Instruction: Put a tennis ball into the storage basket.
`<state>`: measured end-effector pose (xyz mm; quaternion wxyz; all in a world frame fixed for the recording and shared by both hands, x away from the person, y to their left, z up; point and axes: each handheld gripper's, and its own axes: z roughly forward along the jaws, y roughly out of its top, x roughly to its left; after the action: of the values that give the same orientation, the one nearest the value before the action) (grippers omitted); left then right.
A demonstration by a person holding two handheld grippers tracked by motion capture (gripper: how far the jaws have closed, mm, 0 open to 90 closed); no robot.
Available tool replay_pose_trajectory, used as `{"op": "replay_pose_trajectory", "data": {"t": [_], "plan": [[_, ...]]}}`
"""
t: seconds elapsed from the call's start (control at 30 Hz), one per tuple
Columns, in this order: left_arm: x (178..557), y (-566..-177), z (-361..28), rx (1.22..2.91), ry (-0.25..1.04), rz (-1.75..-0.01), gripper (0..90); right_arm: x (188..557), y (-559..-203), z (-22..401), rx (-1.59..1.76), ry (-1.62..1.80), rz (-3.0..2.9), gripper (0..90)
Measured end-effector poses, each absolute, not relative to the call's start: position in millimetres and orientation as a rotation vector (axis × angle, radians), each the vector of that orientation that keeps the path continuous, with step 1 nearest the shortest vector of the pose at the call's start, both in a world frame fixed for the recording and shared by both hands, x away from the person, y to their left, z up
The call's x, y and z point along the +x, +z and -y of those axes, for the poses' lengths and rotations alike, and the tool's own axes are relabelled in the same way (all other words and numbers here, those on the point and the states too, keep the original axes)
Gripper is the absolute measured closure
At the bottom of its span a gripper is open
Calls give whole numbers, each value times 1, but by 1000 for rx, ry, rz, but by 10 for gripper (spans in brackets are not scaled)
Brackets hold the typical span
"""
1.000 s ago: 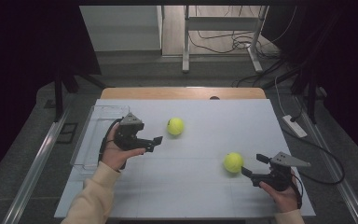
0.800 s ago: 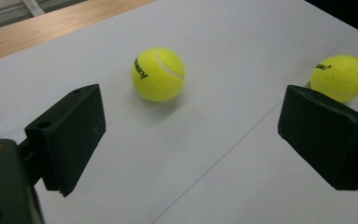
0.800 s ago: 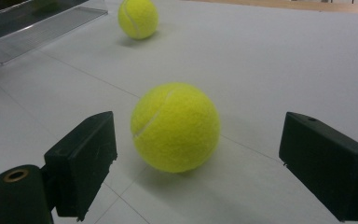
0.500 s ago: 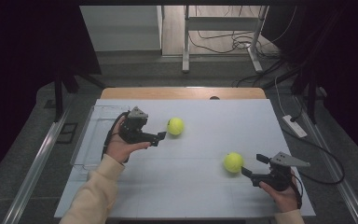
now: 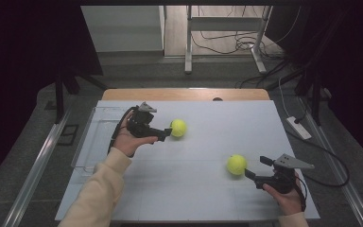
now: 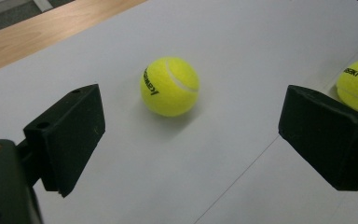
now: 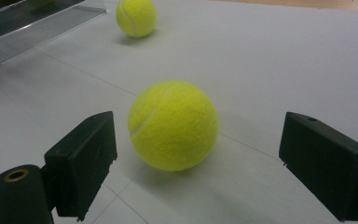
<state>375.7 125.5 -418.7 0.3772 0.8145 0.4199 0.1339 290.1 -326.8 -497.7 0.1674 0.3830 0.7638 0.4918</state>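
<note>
Presently, two yellow tennis balls on the white table (image 5: 194, 156). Far ball (image 5: 178, 127) — toward the wooden edge (image 5: 184, 94), just beyond the left gripper (image 5: 164, 134), whose jaws stand wide apart with nothing between them. Near ball (image 5: 236, 164) — well apart from the far ball, just ahead of the right gripper (image 5: 256, 168), jaws likewise spread wide, not touching it. Clear tray (image 5: 90, 142) — beside the left hand (image 5: 128, 142), away from the far ball.
</note>
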Motion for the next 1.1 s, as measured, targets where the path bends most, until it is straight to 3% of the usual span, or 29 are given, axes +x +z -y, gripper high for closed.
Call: {"op": "replay_pose_trajectory", "data": {"t": [1.1], "plan": [[415, -427, -96, 2148, 329, -1084, 81, 290, -500, 326, 1084, 1378, -2181, 119]]}}
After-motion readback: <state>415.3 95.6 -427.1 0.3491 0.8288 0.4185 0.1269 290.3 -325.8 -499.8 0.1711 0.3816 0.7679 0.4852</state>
